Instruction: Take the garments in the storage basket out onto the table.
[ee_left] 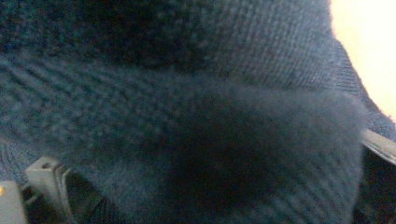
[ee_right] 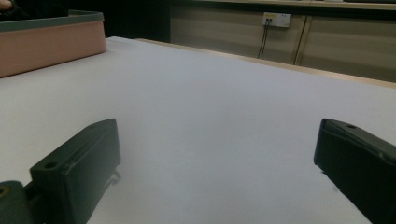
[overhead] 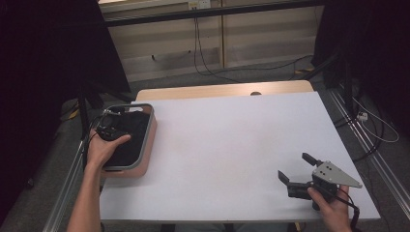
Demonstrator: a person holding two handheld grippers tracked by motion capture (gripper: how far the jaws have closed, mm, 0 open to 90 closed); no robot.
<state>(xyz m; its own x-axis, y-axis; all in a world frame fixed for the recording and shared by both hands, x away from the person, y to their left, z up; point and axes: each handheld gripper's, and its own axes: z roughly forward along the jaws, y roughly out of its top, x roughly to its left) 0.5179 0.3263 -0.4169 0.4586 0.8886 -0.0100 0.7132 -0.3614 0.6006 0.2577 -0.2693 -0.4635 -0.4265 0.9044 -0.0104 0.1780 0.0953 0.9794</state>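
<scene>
Dark blue knitted cloth presses close against the left gripper, lying inside the pink grey-rimmed rectangular tray; whether those jaws grip it I cannot tell. Well apart from the tray, the right gripper rests on the white table, jaws wide apart and empty.

Beige panelled wall with socket, grey floor, dark curtains.
</scene>
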